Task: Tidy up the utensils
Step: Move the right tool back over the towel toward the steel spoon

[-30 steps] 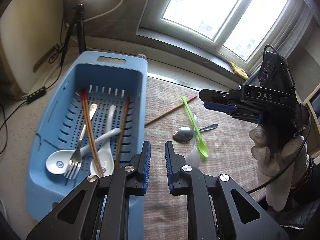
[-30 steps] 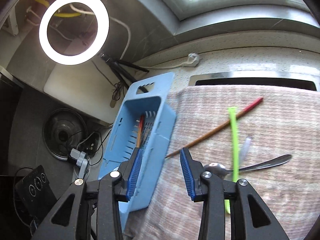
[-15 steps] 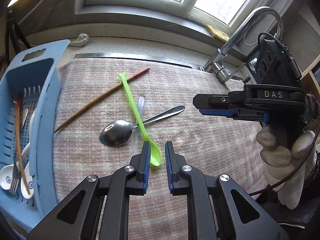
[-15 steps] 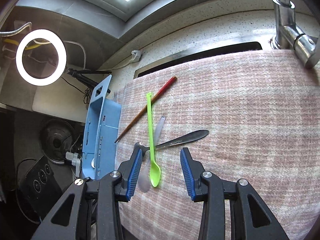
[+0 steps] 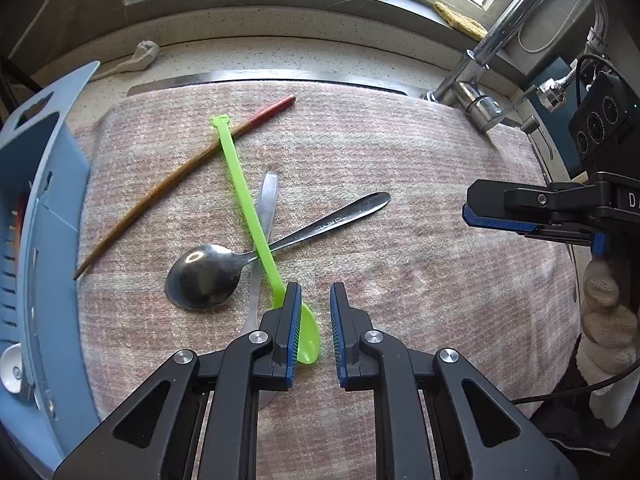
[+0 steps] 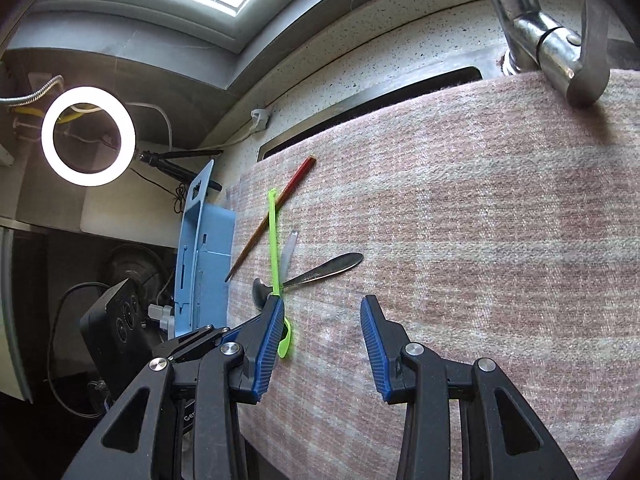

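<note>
four loose utensils on a pink woven cloth (image 5: 420, 184): green plastic spoon (image 5: 248, 200) crossing a metal spoon (image 5: 208, 272) with illegible handle stamping, a clear plastic spoon (image 5: 269, 196) beneath, and a red-tipped chopstick (image 5: 180, 172) far left. blue drainer basket (image 5: 52, 216) at left edge. left gripper (image 5: 314, 300), jaws narrowly apart, empty, over the green bowl. right gripper (image 6: 322, 312), lettered "d", jaws part open, empty. faucet (image 5: 496, 36) far right.

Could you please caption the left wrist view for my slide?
Left gripper above green spoon, crossing a metal spoon on the towel.
</note>
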Tool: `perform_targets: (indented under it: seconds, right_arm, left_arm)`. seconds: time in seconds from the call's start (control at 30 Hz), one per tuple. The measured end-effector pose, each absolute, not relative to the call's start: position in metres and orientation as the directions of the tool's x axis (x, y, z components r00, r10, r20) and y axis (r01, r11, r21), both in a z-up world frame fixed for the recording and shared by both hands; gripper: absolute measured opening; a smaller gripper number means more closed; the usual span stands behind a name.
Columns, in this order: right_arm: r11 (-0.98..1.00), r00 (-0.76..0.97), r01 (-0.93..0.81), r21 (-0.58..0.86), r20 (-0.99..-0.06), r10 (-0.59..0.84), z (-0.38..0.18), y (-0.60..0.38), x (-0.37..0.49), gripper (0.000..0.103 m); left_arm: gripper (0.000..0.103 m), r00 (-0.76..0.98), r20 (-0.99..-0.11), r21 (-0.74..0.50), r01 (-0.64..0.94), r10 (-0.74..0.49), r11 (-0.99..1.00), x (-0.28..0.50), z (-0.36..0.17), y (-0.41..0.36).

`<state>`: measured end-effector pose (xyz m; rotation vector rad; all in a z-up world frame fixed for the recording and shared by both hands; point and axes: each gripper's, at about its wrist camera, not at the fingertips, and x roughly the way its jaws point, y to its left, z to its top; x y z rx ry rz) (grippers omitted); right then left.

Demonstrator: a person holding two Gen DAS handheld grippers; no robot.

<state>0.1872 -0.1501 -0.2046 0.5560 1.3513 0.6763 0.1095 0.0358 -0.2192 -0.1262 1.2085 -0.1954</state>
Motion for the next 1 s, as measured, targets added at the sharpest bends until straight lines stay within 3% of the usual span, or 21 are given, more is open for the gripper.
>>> perform_targets:
  seconds: [0.2, 0.3, 0.7, 1.0]
  right_arm:
    - [0.689, 0.111, -0.087, 0.719, -0.68, 0.724, -0.205, -0.157, 0.187, 0.036]
    - [0.685, 0.123, -0.072, 0.725, -0.675, 0.727, -0.204, -0.161, 0.184, 0.036]
    - [0.693, 0.147, -0.024, 0.72, -0.683, 0.715, -0.201, -0.165, 0.179, 0.036]
    - [0.698, 0.148, -0.008, 0.716, -0.689, 0.709, -0.202, -0.165, 0.179, 0.036]
  left_arm:
    - [0.013, 0.346, -0.921, -0.161, 0.077, -0.177, 0.984, 0.112, -0.214, 0.042]
    - [0.026, 0.335, -0.924, -0.167, 0.076, -0.183, 0.983, 0.114, -0.214, 0.05]
    - [0.027, 0.324, -0.935, -0.085, 0.19, -0.145, 0.978, 0.129, -0.222, 0.032]
    - [0.026, 0.305, -0.927, -0.129, 0.285, -0.217, 0.95, 0.122, -0.231, 0.0]
